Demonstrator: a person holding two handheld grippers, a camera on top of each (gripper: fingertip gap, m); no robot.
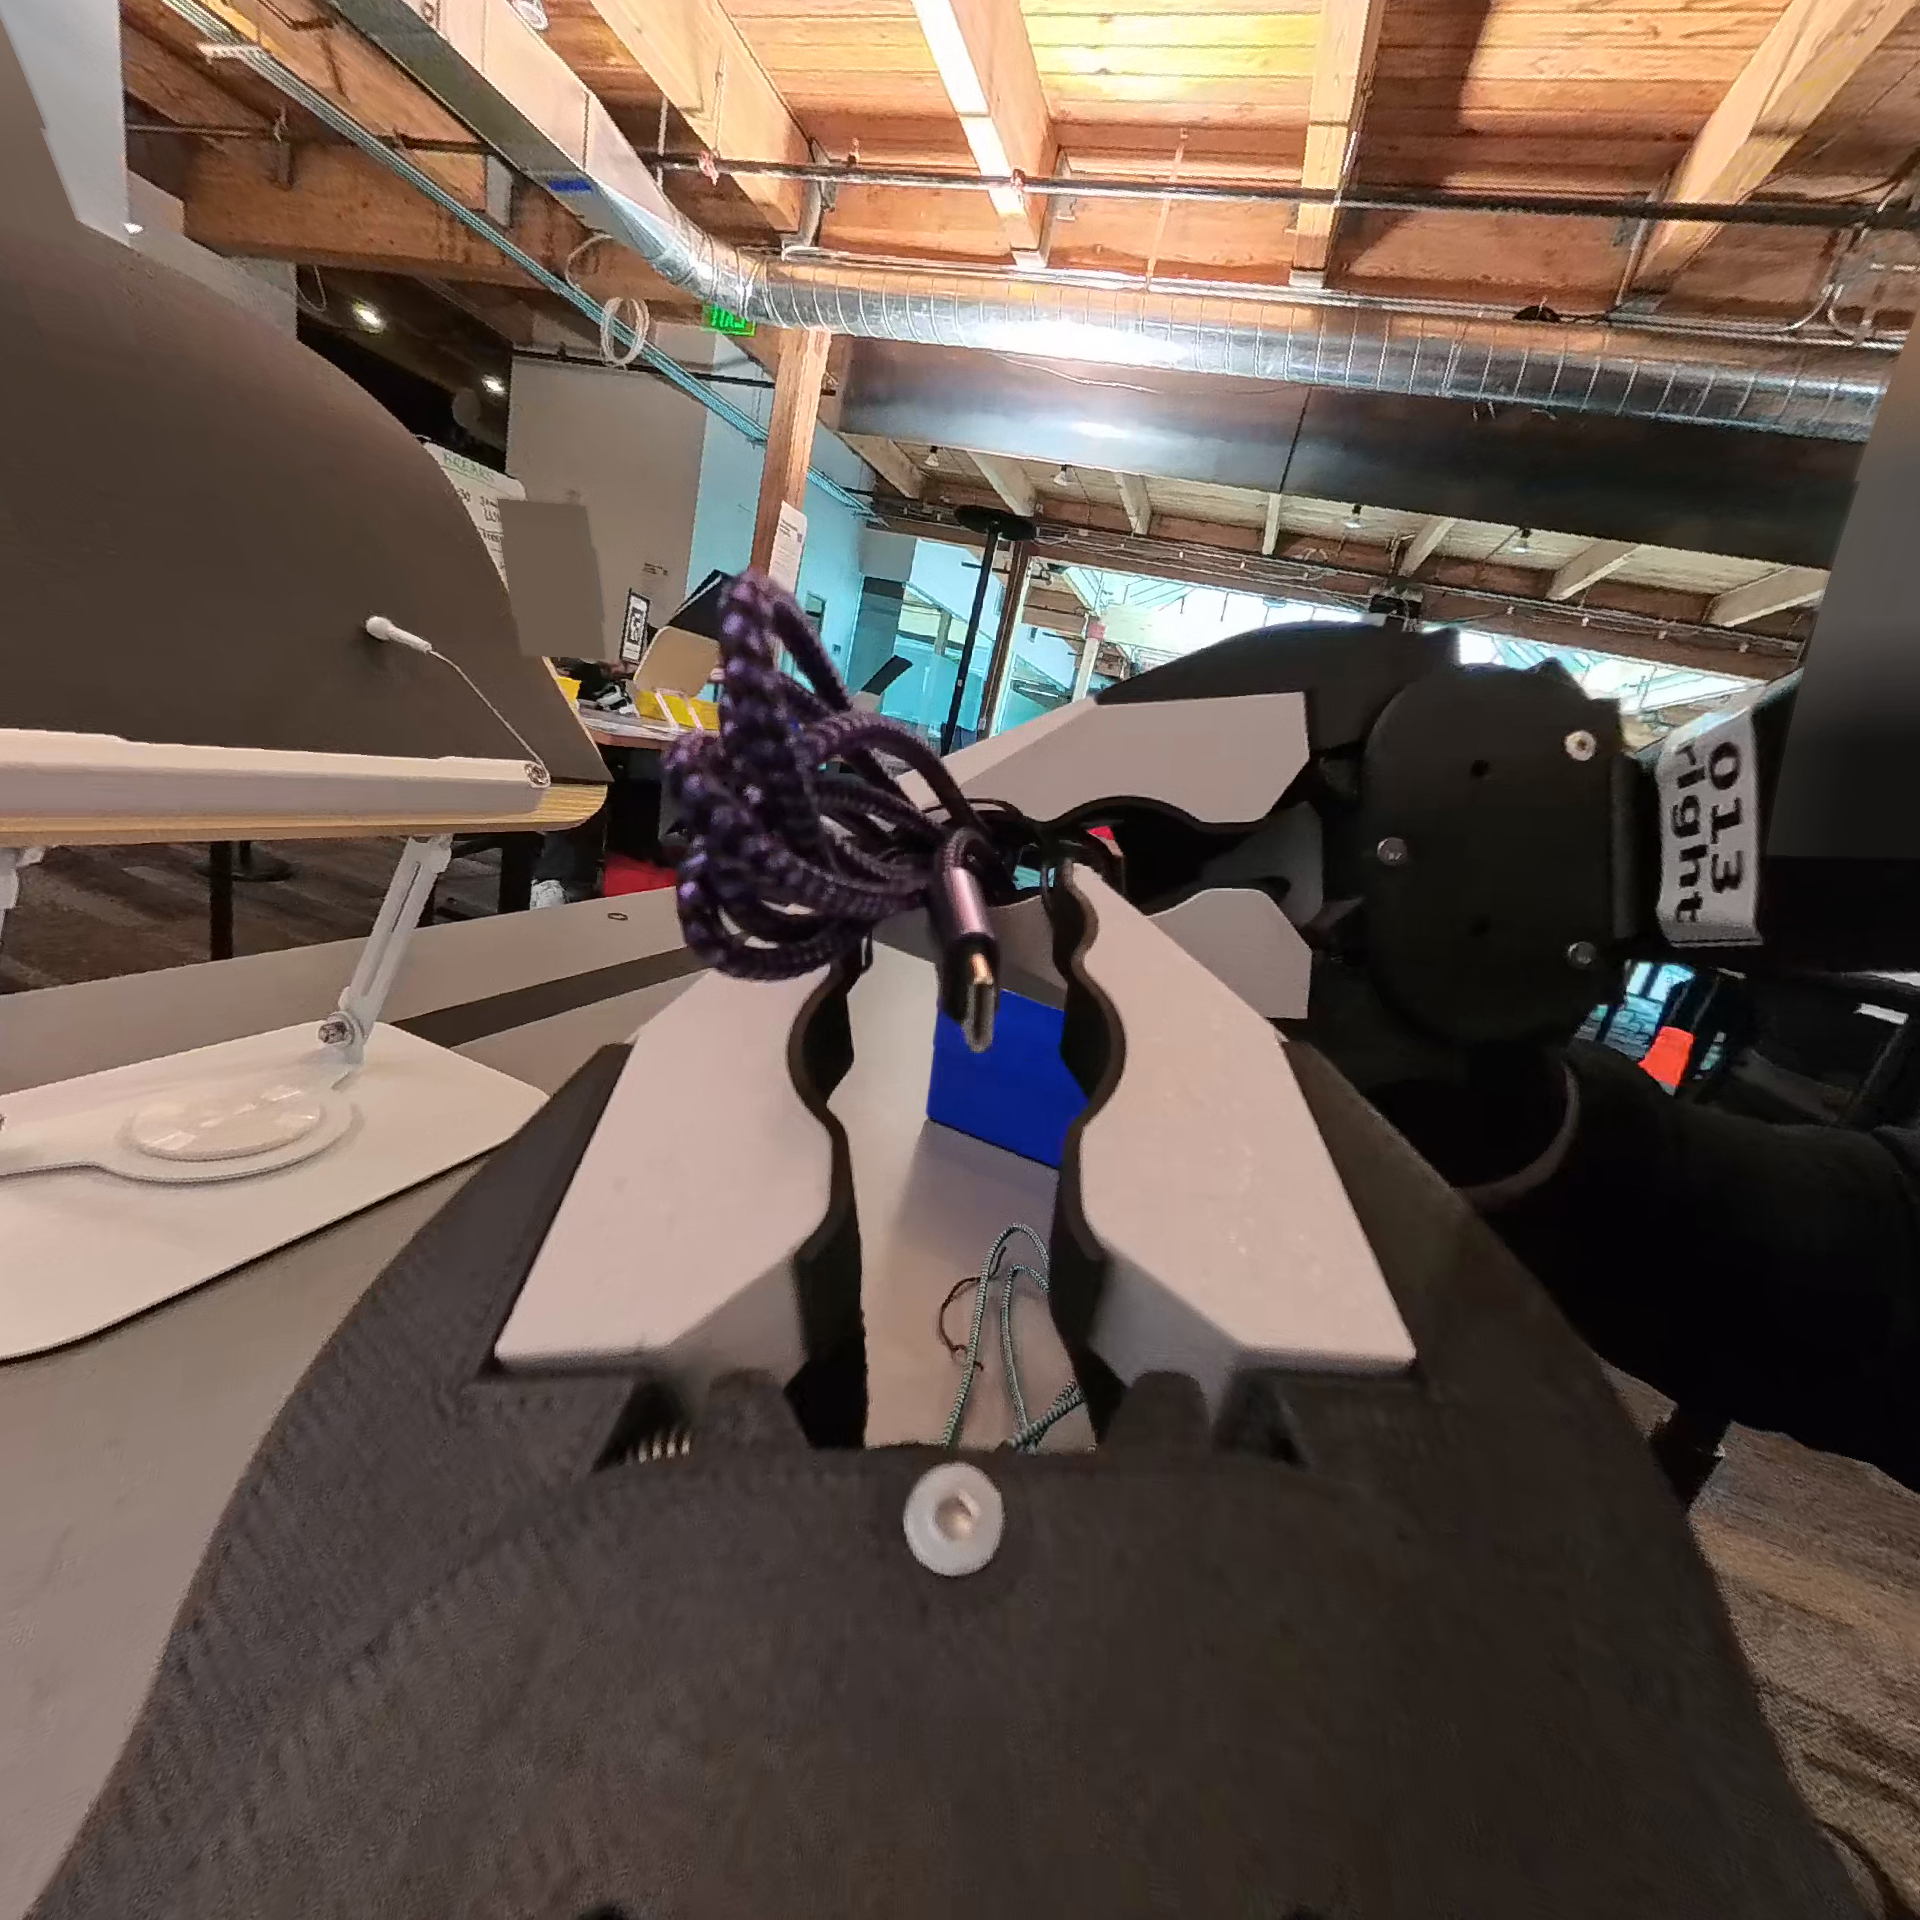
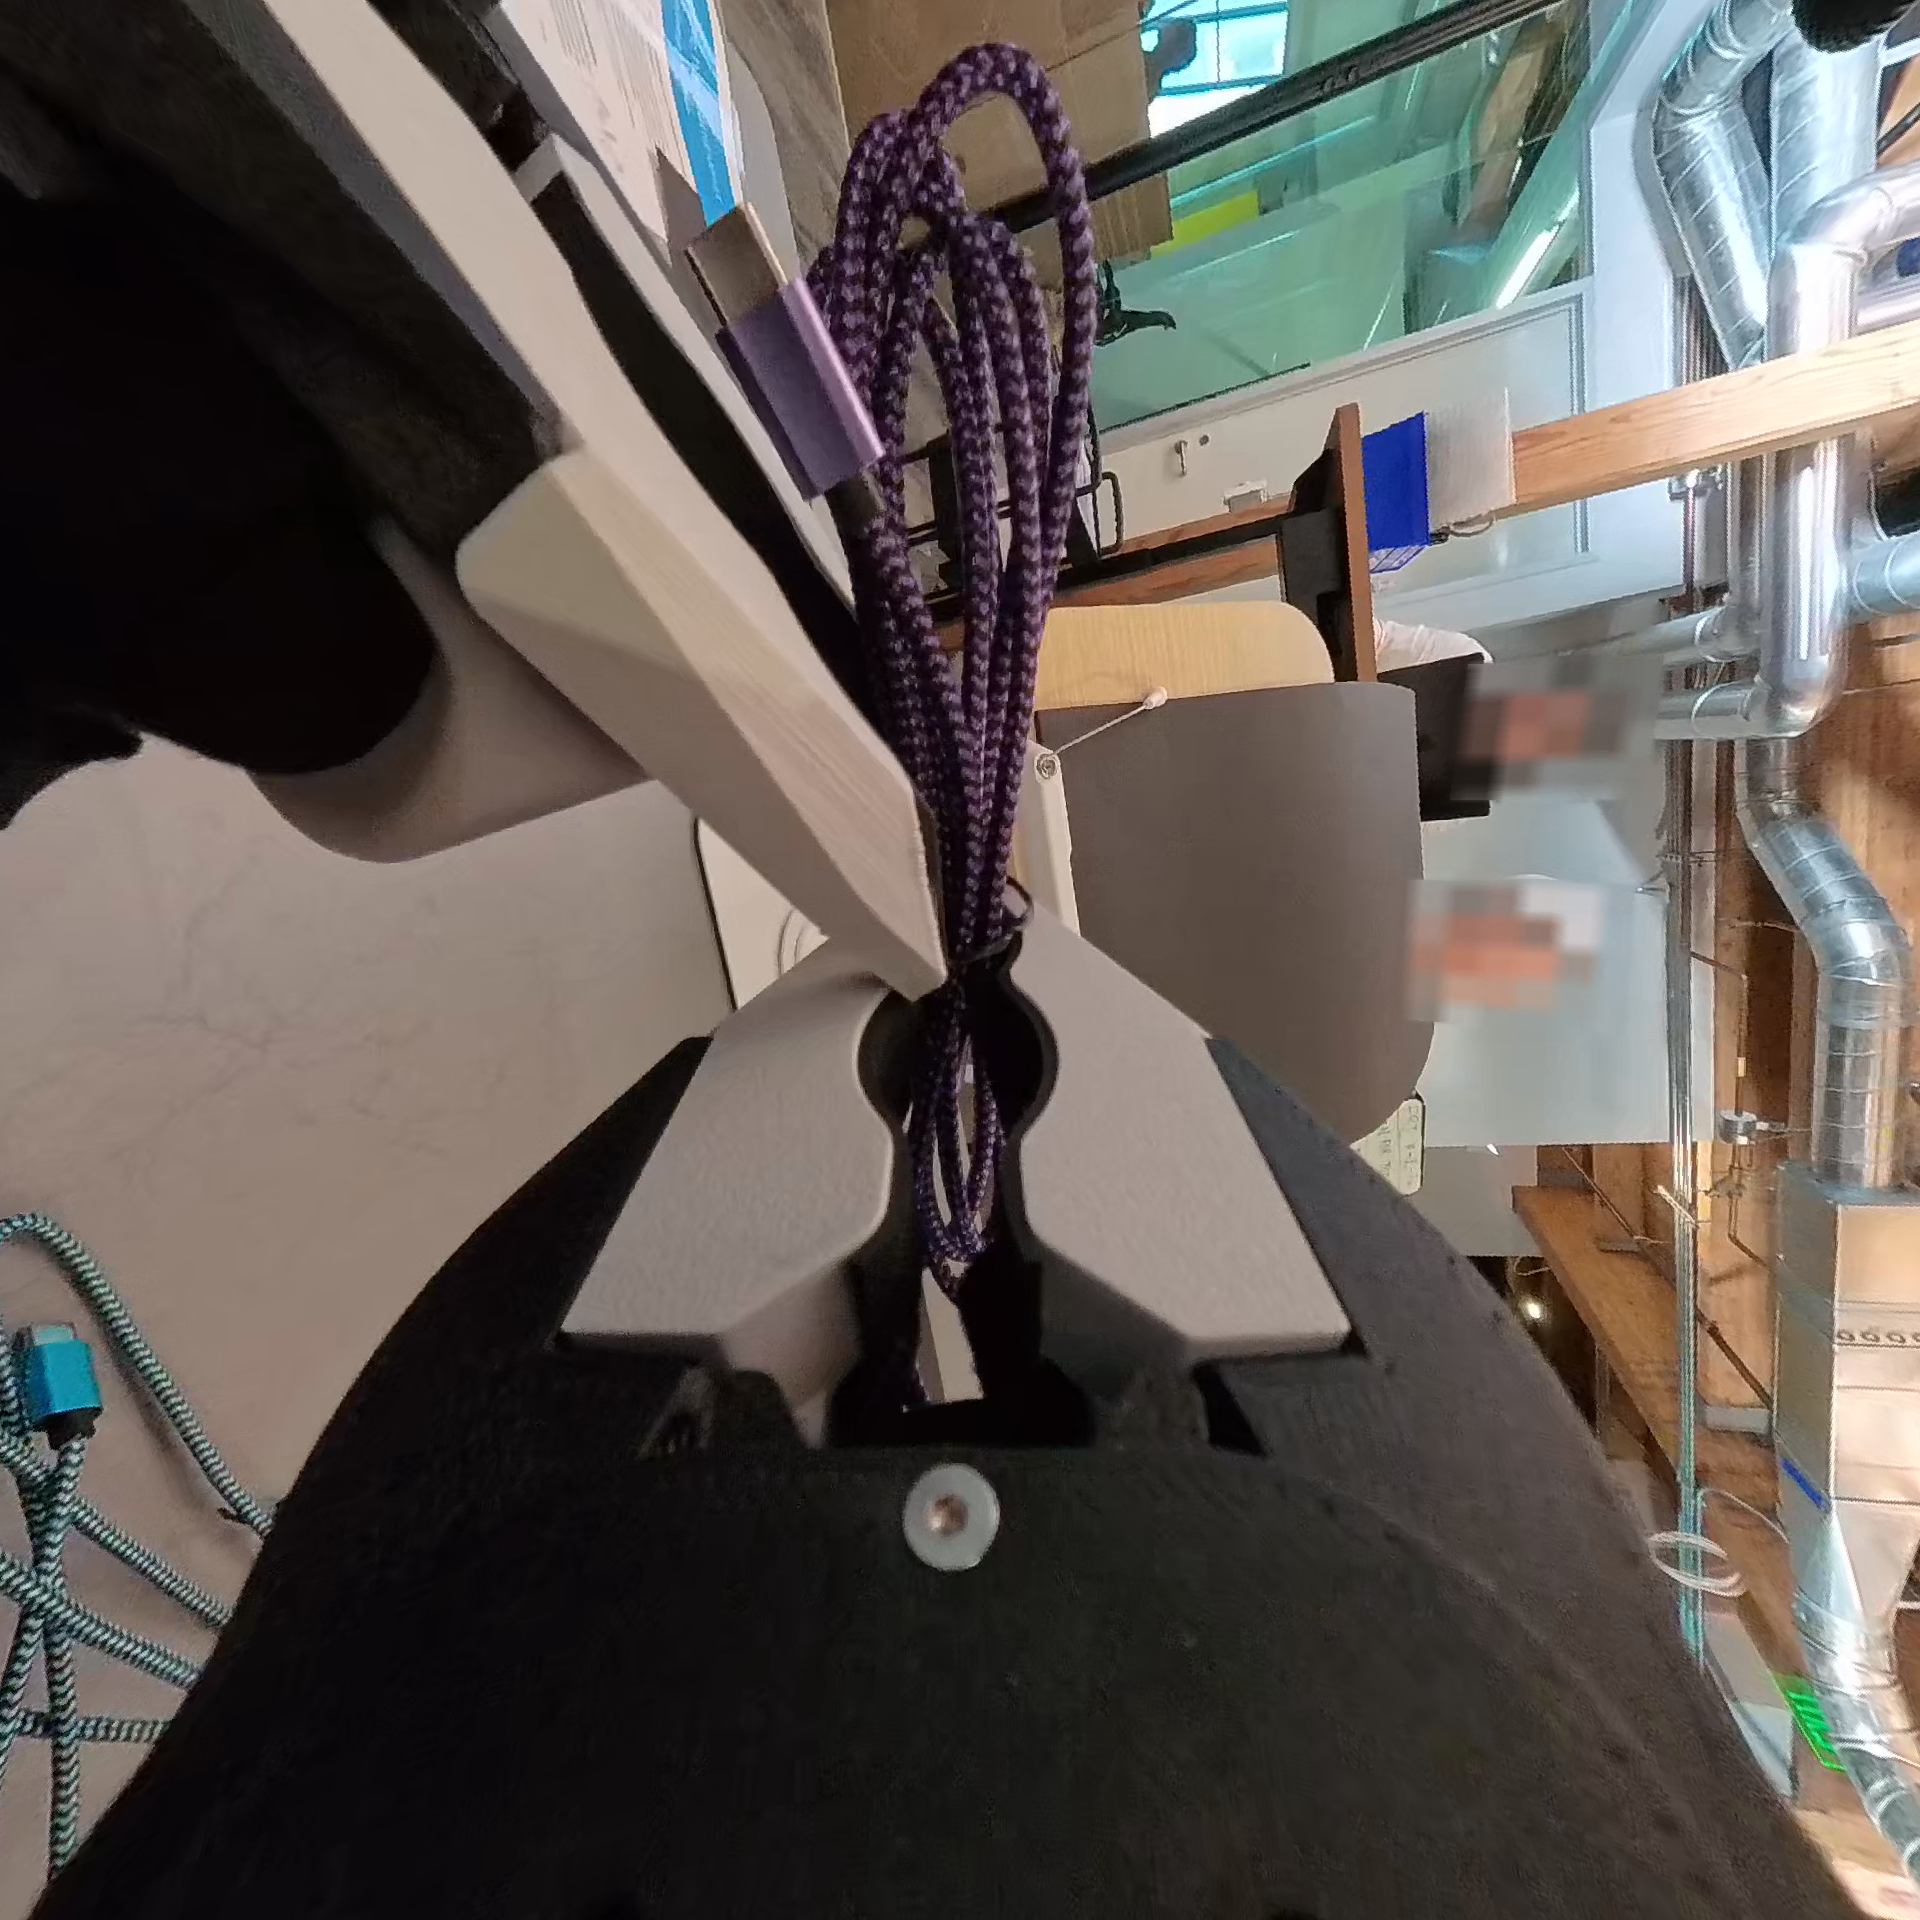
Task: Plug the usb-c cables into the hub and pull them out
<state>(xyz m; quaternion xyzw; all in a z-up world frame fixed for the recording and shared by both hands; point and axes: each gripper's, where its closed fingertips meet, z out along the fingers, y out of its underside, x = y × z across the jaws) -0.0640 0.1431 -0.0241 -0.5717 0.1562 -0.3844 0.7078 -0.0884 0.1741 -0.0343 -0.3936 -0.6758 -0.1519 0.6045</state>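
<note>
A bundled purple braided usb-c cable [image 2: 966,540] is clamped in my right gripper [image 2: 971,997], whose fingers are shut on the bundle near its tie. One purple-sleeved metal plug [image 2: 790,364] sticks out of the bundle. In the left wrist view the bundle [image 1: 769,831] hangs from the right gripper [image 1: 1008,831], which reaches in from the right. The plug [image 1: 971,966] dangles between the open fingers of my left gripper [image 1: 956,935] and is not pinched. One left finger [image 2: 707,665] rests against the bundle. I cannot make out a hub.
A teal braided cable [image 2: 52,1538] with a blue plug [image 2: 57,1382] lies on the grey table [image 2: 312,1039]; it also shows below my left fingers [image 1: 1003,1340]. A blue box [image 1: 997,1091] stands ahead. A white stand [image 1: 260,1132] with a grey panel [image 1: 208,520] sits left. A black sleeve [image 1: 1714,1247] is at right. Only a small space, under 4 cm, lies between the two pairs of fingers.
</note>
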